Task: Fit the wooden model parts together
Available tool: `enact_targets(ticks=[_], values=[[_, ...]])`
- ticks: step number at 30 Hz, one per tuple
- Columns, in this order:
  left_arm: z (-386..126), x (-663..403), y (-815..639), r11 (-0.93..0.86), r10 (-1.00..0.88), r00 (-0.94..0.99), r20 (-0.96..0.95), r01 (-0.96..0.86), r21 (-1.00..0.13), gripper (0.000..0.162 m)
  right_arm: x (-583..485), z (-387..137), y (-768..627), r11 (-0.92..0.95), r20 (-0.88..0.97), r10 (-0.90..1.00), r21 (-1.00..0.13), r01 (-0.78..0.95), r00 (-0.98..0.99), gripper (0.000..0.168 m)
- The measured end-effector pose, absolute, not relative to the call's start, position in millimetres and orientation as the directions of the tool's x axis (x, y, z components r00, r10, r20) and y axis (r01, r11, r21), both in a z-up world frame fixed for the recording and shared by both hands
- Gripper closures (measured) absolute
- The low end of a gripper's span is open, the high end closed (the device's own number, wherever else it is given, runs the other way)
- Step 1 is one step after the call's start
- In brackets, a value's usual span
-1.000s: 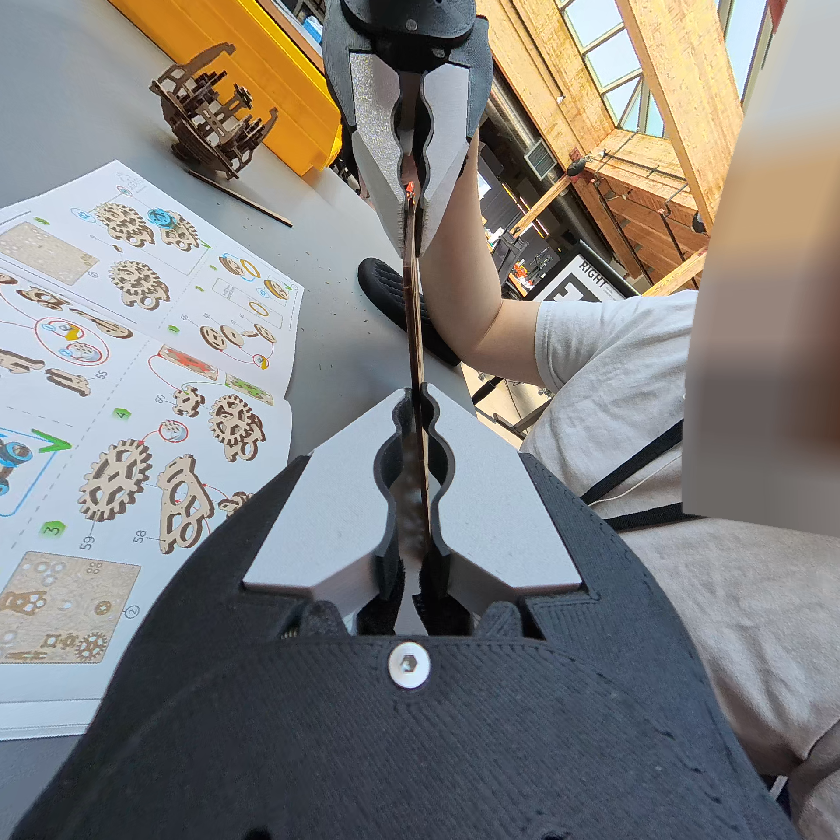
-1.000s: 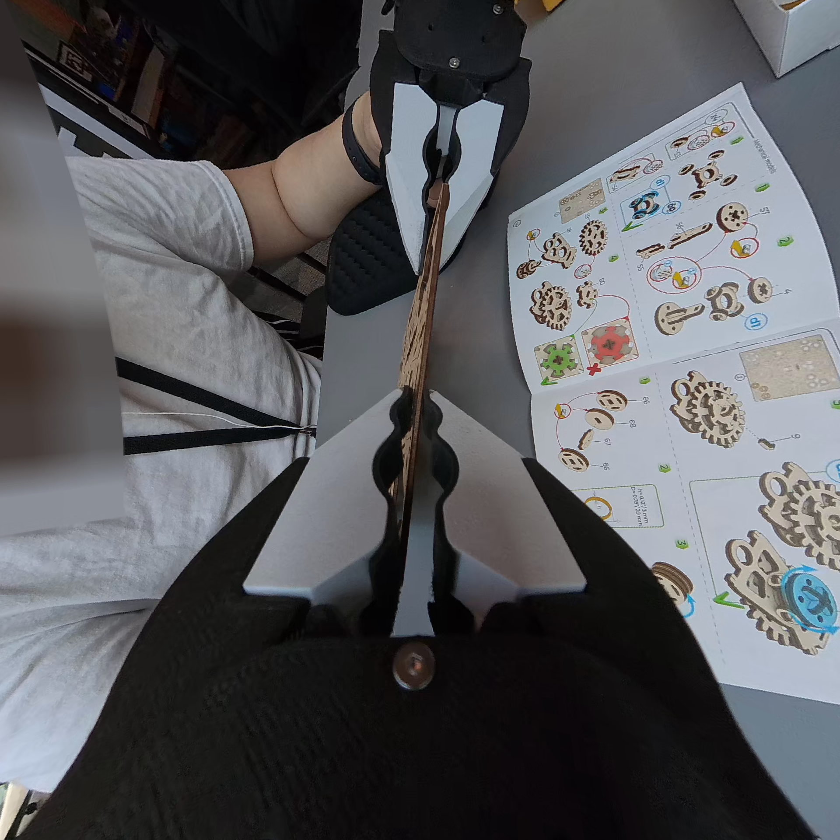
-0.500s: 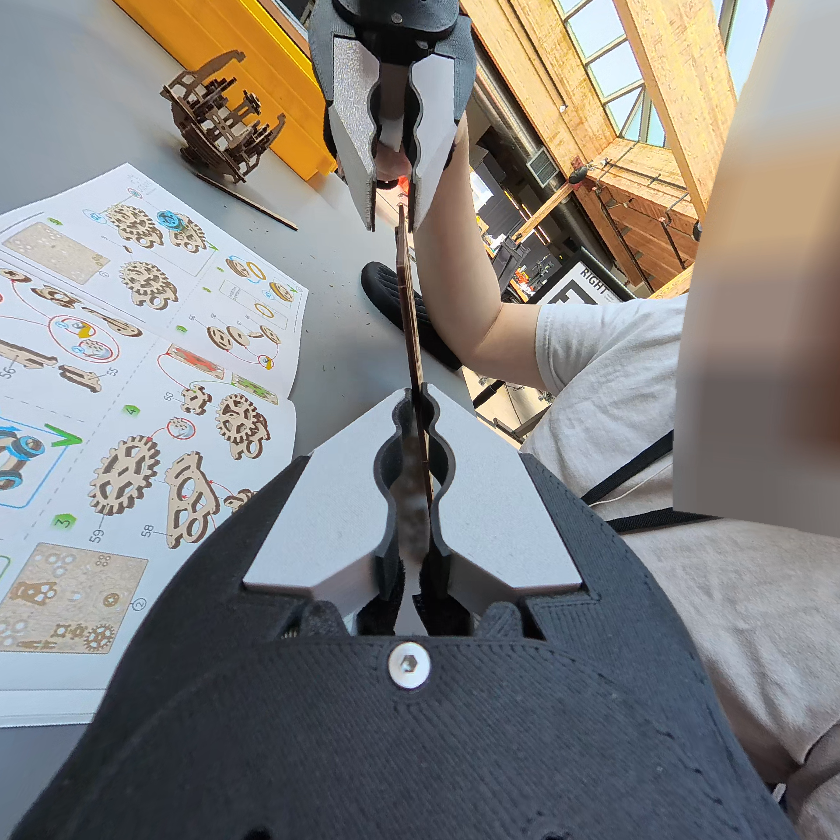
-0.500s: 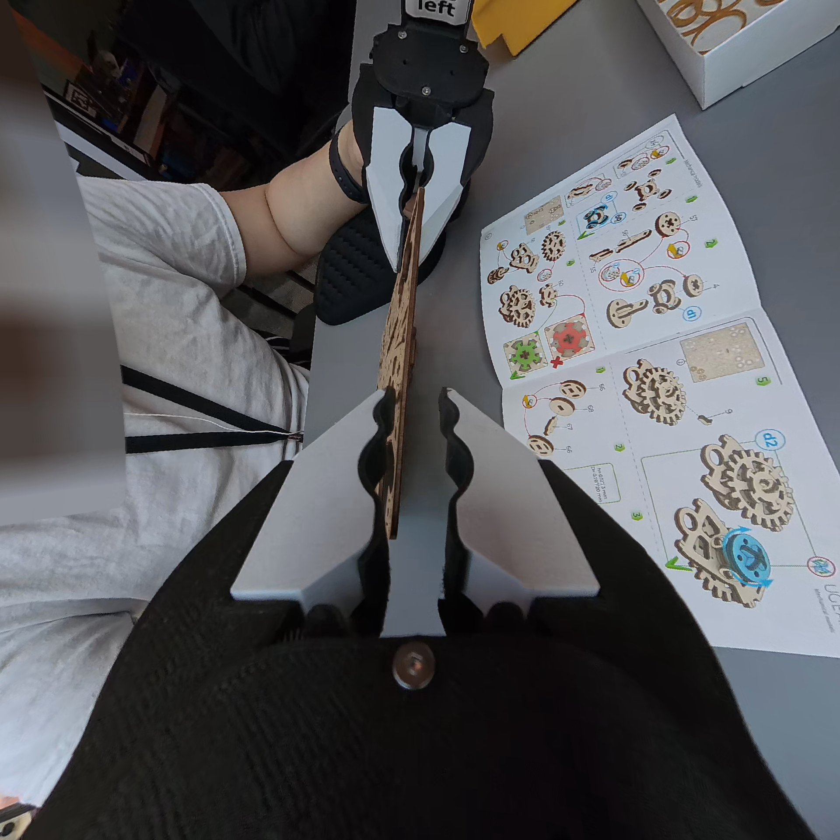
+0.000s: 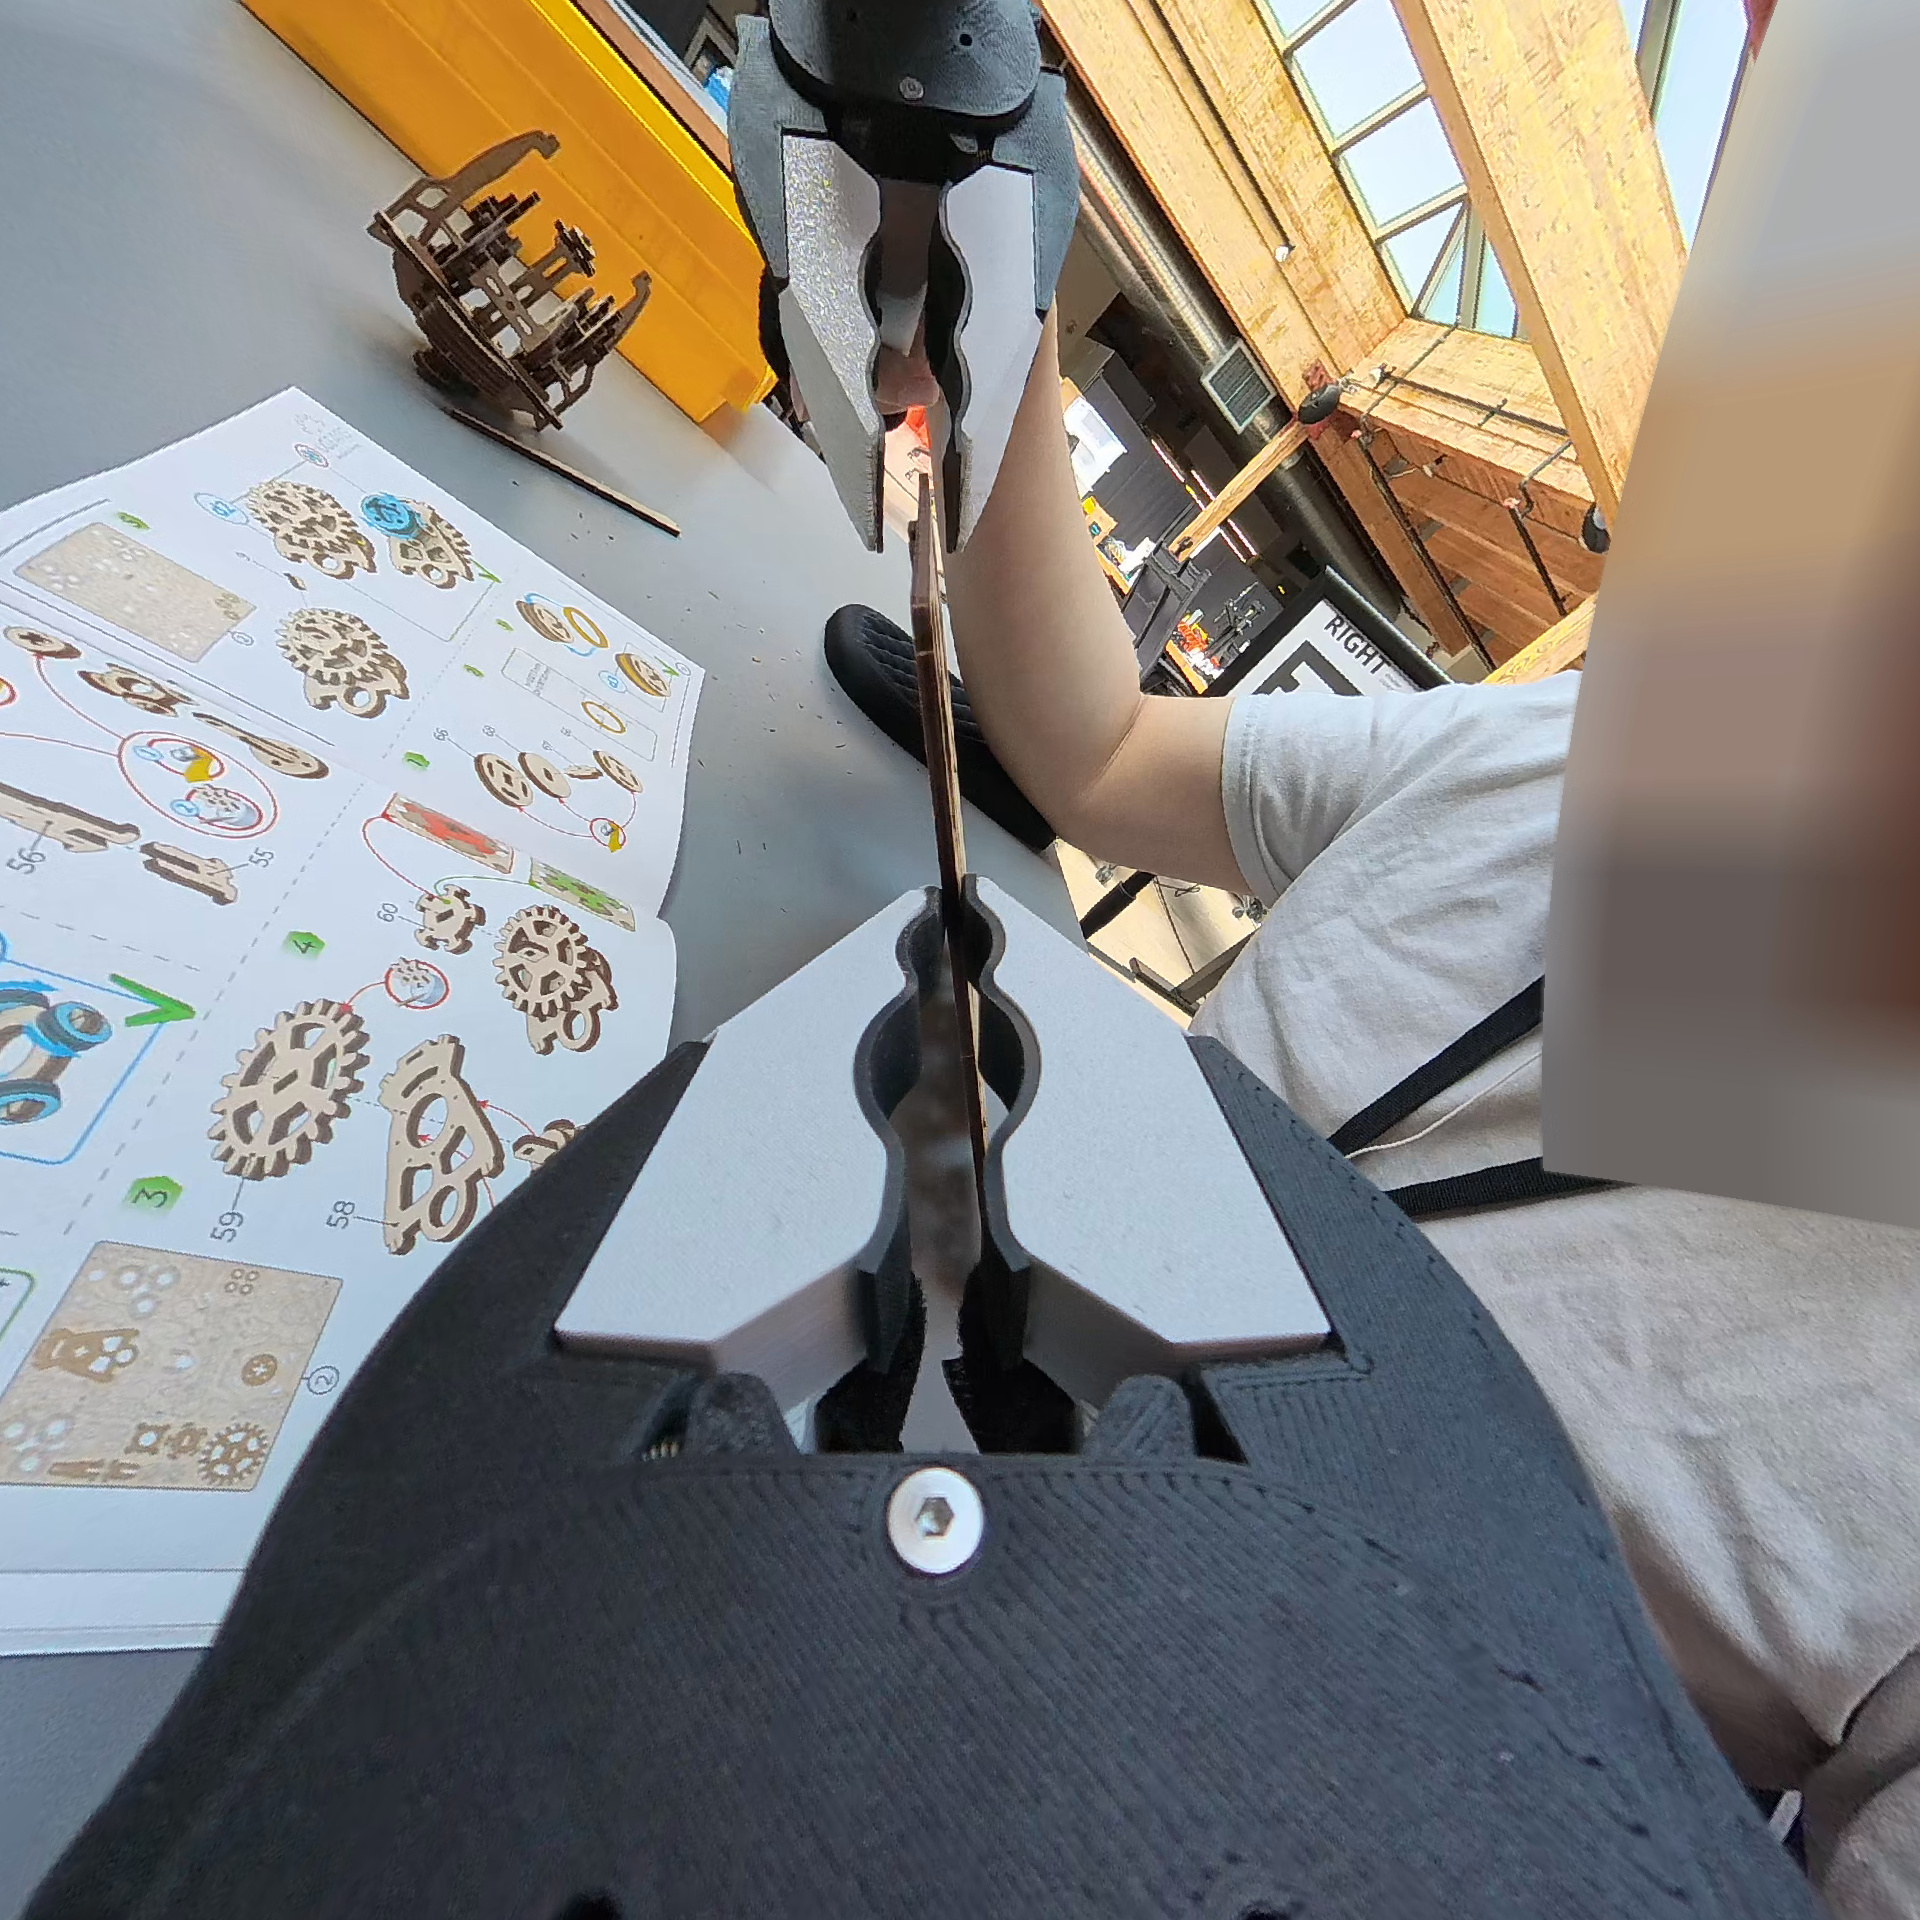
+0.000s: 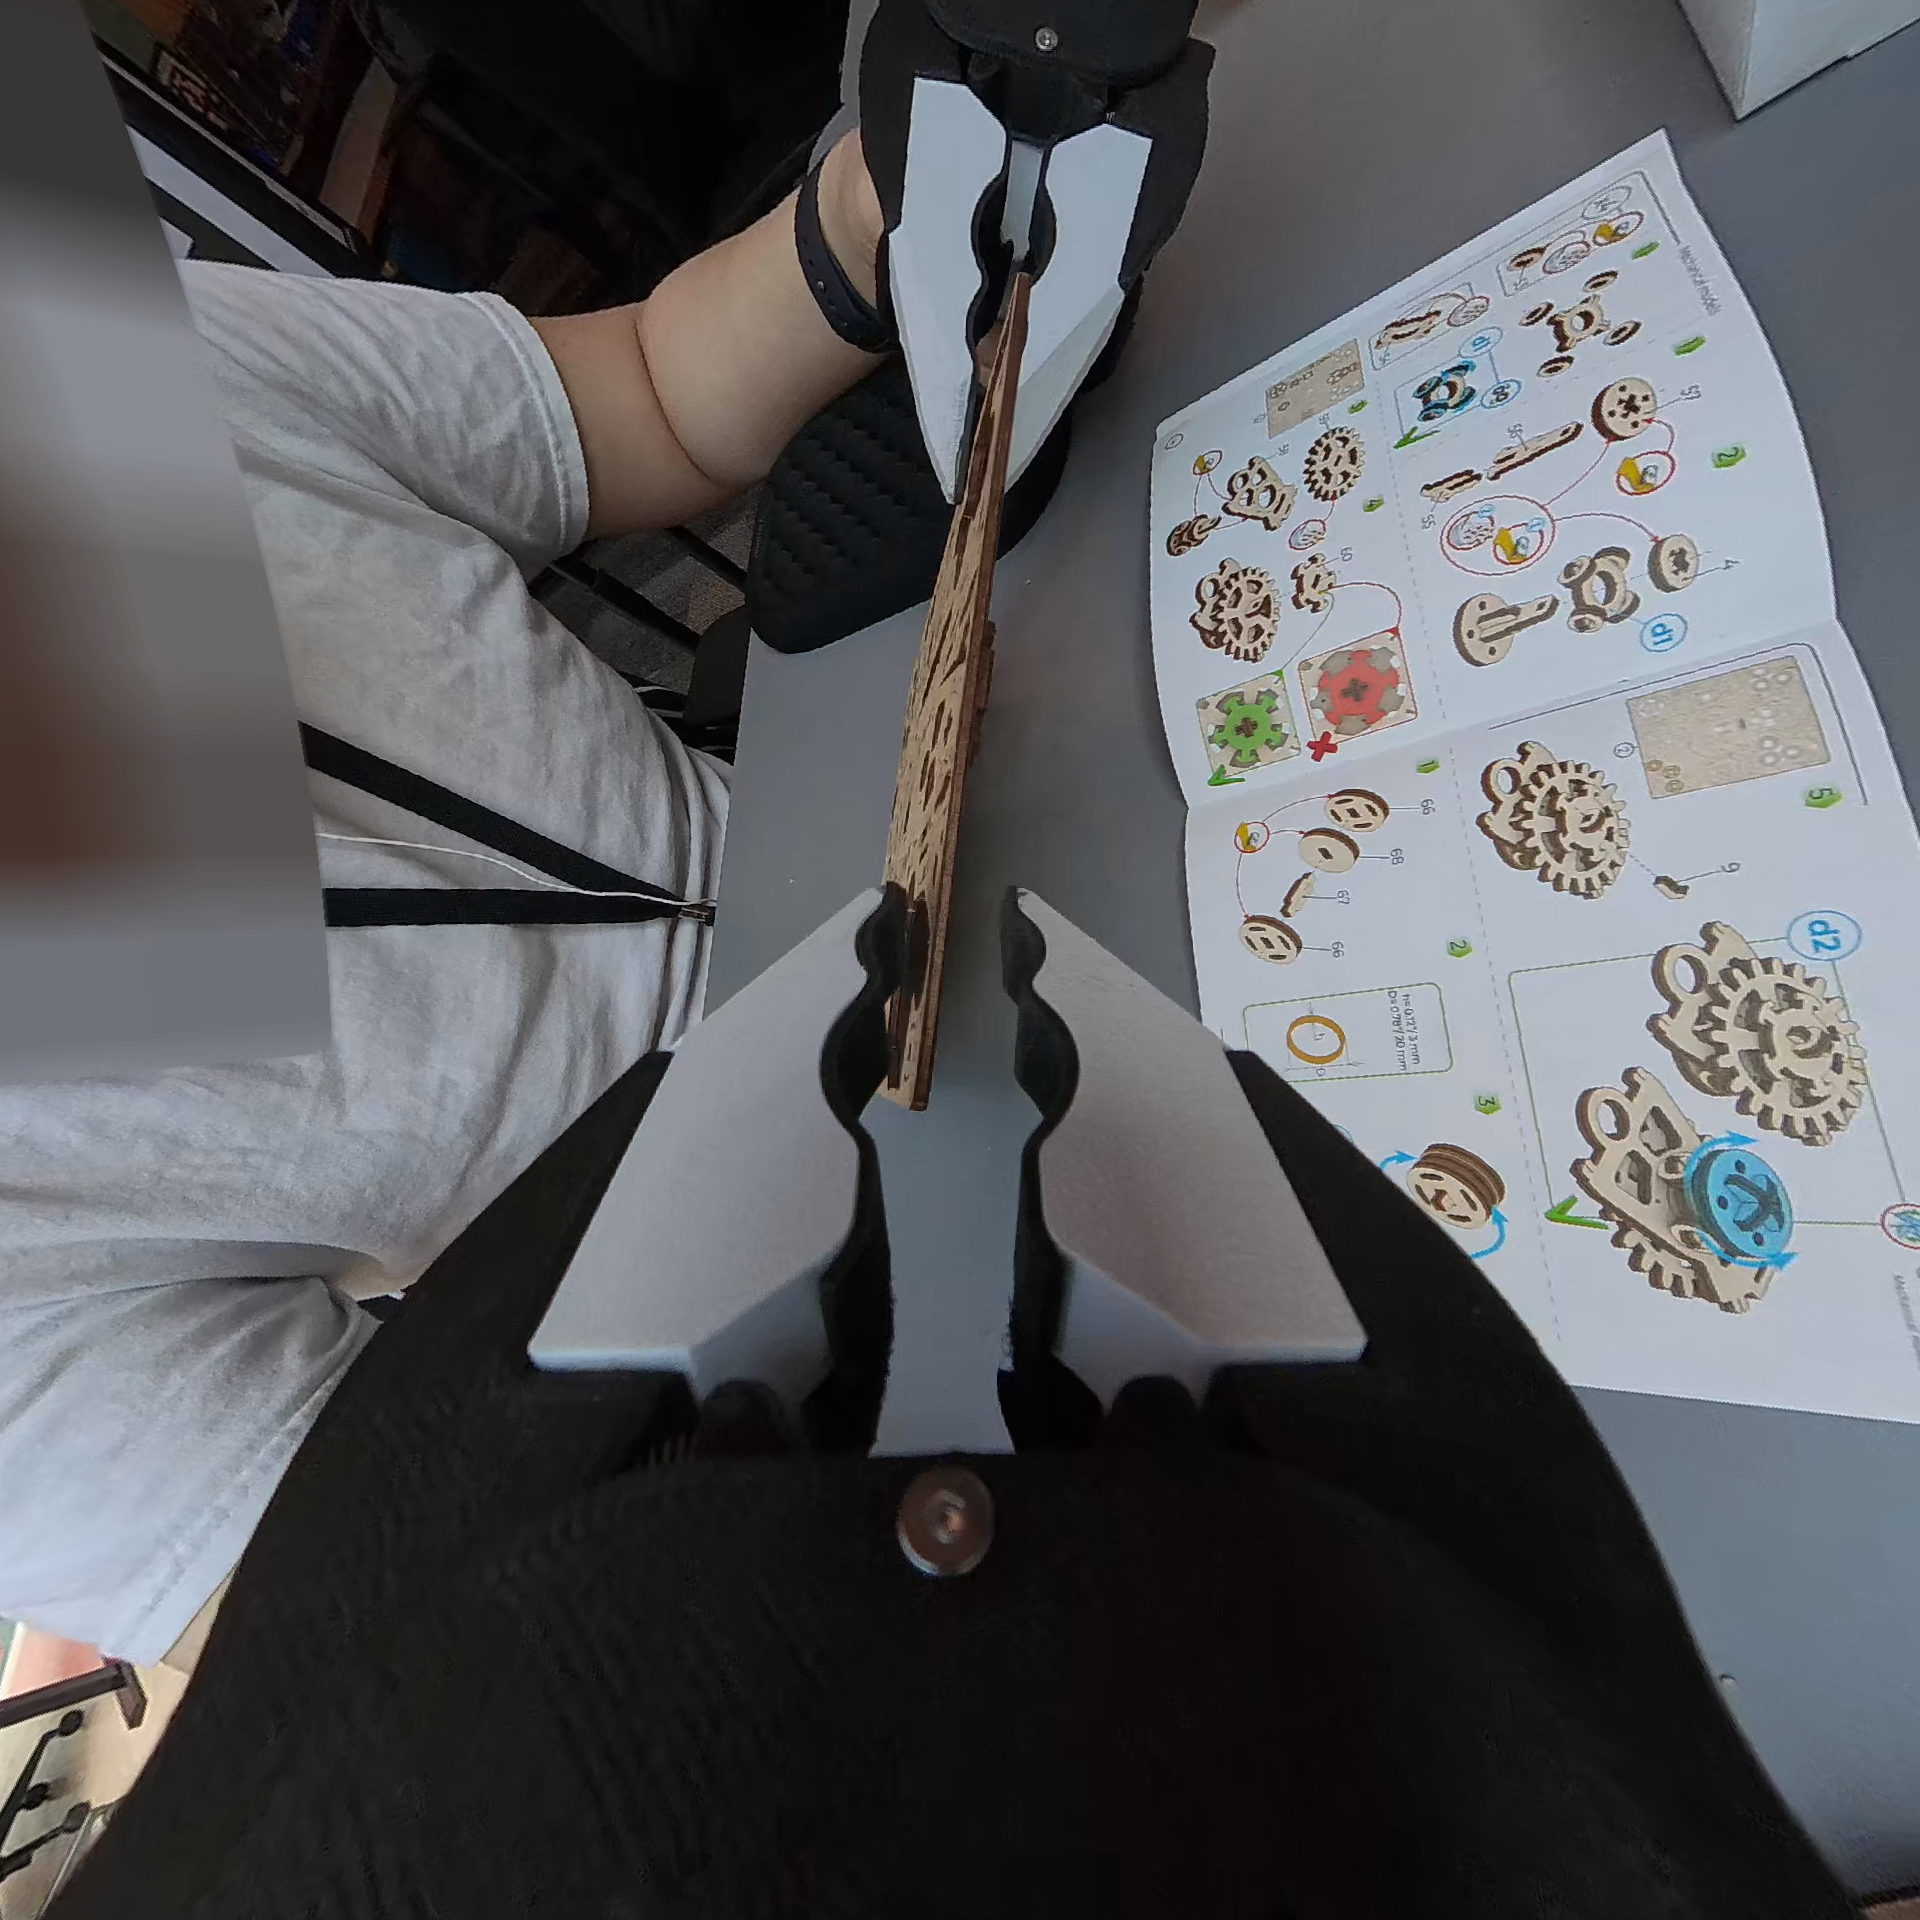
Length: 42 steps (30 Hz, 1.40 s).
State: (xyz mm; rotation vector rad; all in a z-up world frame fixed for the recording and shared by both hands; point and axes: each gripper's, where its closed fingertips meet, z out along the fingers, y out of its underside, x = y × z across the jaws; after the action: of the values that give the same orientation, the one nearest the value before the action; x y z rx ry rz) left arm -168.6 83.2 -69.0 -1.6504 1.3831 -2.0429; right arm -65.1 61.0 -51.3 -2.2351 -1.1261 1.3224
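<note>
Left wrist view: a grey table (image 5: 156, 208) runs off to the left, with timber roof beams (image 5: 1496, 208) and skylights high on the right. A yellow bin (image 5: 582, 177) sits at the table's far edge; its contents cannot be seen. In front of it stands a dark, part-built wooden model (image 5: 499, 301), and an open instruction sheet (image 5: 312, 831) lies flat nearer the camera. The left gripper (image 5: 951, 914) is clamped on a thin wooden sheet (image 5: 940, 727), seen edge-on, its long axis pointing straight ahead and up. Opposite, the right gripper (image 5: 914, 530) has its jaws parted around the sheet's far end.

Right wrist view: the same grey table, with the instruction sheet (image 6: 1558, 727) on the right and a white box (image 6: 1808, 42) at the top corner, contents unseen. The wooden sheet (image 6: 951, 675) stretches away from the camera. The right gripper (image 6: 945, 914) is spread, the sheet against its left finger (image 6: 790, 1091). The left gripper (image 6: 977, 457) pinches the far end.
</note>
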Motion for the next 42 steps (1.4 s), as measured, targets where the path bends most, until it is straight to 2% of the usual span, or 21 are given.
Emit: enact_targets(ticks=[6,42], values=[[-69.3,-168.6,83.9,-0.558,-0.631,-0.369,0.682,-0.395,-0.730,0.162,-65.0,-53.0,58.4,-0.646,-0.608,0.750,-0.592,0.483,0.259,0.166],[-67.6,-168.4,89.4,-0.588,-0.618,-0.364,0.697,-0.374,-0.717,0.162,-64.0,-53.6,60.9,-0.643,-0.607,0.754,-0.602,0.473,0.251,0.167]])
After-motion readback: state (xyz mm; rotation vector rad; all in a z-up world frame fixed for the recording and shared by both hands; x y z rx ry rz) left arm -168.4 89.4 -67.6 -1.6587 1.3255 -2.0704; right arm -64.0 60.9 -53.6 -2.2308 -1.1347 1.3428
